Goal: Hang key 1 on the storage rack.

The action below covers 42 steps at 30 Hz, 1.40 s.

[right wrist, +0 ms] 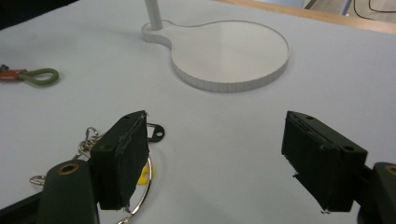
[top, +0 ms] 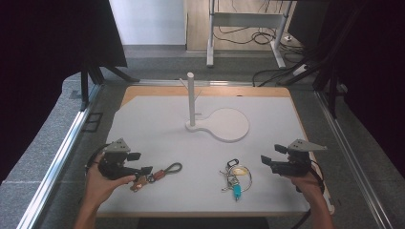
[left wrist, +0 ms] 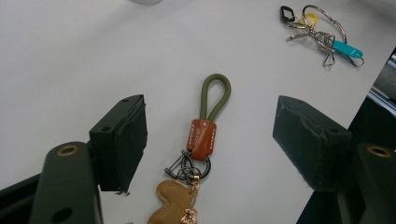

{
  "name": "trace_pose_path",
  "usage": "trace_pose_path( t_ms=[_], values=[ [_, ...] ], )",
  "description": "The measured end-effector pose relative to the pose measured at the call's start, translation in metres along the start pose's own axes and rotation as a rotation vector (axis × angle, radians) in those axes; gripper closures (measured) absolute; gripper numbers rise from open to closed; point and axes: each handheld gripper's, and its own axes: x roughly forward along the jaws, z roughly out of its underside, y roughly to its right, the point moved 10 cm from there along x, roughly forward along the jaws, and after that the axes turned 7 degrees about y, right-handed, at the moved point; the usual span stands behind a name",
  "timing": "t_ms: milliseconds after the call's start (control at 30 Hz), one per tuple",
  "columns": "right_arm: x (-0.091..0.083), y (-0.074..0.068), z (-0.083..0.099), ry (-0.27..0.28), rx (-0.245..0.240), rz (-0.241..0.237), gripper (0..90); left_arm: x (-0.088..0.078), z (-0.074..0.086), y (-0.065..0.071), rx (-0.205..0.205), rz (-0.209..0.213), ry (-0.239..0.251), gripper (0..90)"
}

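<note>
Left tool (top: 145, 170) sits low over the near-left part of the counter (top: 157, 124), held level in the left hand (top: 102, 183) and pointing toward the middle of the white mat. Its jaws stand wide and grip nothing. In the left gripper view the keychain (left wrist: 201, 154) lies flat between them, touching neither pad — green cord loop farthest from the tool, then the orange leather tab, the dark metal ring and a tan leather charm nearest the camera.

Right tool (top: 263, 160) is held level in the right hand (top: 308, 183) at the near-right, pointing left across the mat. Its jaws are also spread wide and hold nothing. The key bunch (top: 234, 176), with a teal tag and a yellow ring, lies on the mat just left of this tool; in the right gripper view its rings lie under and beside the left-hand jaw, and contact cannot be told.

The two tools are well apart, with the key bunch on the bare mat between them.

A white stand (top: 217, 121), an upright post on a round flat base, occupies the far centre, well clear of both tools. The near edge of the mat is close below both hands. The mat's left and right margins are bare — metal rails run along both sides of the counter.
</note>
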Motion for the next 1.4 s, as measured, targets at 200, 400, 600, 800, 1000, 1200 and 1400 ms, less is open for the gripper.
trace_pose_path(
  t_ms=[200,400,600,800,1000,1200,1400],
  values=[
    [-0.003,-0.002,-0.006,0.004,-0.012,-0.018,23.3,-0.005,-0.013,0.004,0.035,-0.001,-0.010,26.8],
    [-0.003,0.001,-0.001,-0.016,-0.008,-0.005,24.1,-0.006,-0.025,0.008,0.075,0.028,-0.055,26.9],
    [-0.009,0.003,0.001,-0.013,0.003,0.013,24.7,-0.009,-0.033,0.010,0.091,0.049,-0.089,27.5],
    [-0.014,0.003,0.005,-0.024,0.007,0.031,25.5,-0.002,-0.033,0.015,0.122,0.072,-0.154,28.4],
    [-0.012,0.005,0.011,-0.042,0.015,0.038,26.3,0.015,-0.020,0.014,0.152,0.071,-0.255,31.6],
    [-0.008,0.001,0.013,-0.054,0.004,0.027,26.7,0.025,-0.009,0.015,0.172,0.079,-0.329,35.7],
    [-0.004,-0.001,0.015,-0.070,-0.001,0.019,27.1,0.039,0.006,0.012,0.180,0.060,-0.408,42.2]
  ],
)
